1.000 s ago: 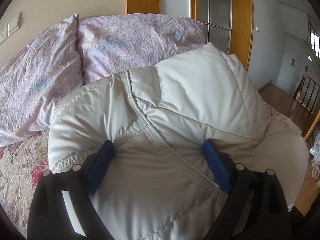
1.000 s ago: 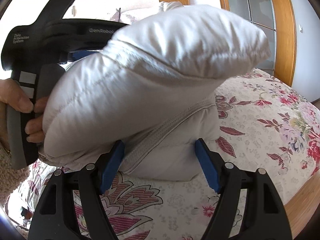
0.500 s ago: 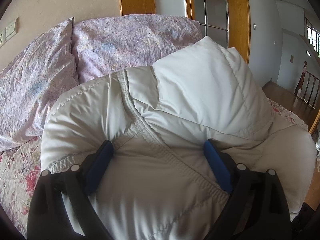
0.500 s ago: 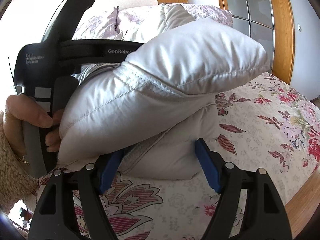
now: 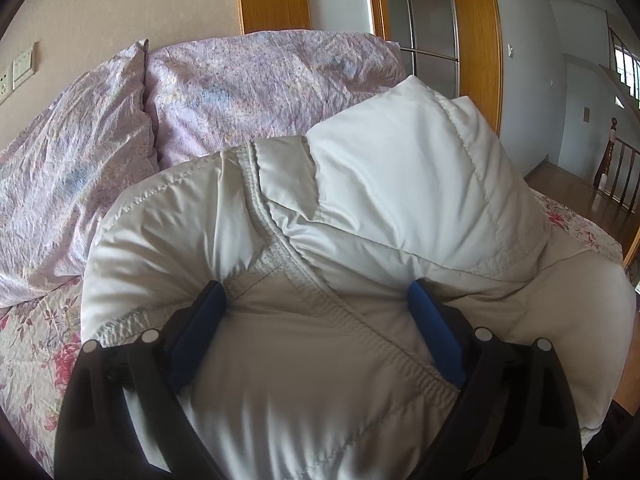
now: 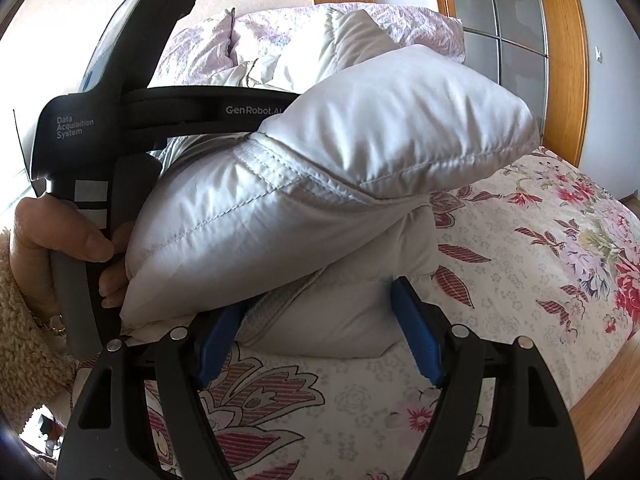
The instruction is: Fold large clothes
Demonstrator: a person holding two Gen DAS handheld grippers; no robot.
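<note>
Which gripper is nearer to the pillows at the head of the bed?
Left. The left gripper, clamped on the padded jacket, faces the lilac pillows just beyond that bulk. The right gripper grips the jacket's lower corner nearer the bed's foot, with the pillows farther behind.

Two lilac pillows (image 5: 208,120) lie crumpled side by side at the head edge of the bed, against a beige wall (image 5: 120,8) — a pale switch plate (image 5: 22,65) sits on that wall toward the left. The bedspread (image 6: 540,272) is cream with red and pink flowers, reaching to the bed's wooden side edge (image 6: 600,384). Behind the pillows stands an orange-wood door frame (image 5: 478,40) with frosted glass panes (image 5: 430,20). Far right — a wooden floor (image 5: 568,188) and a dark stair railing (image 5: 618,176).
</note>
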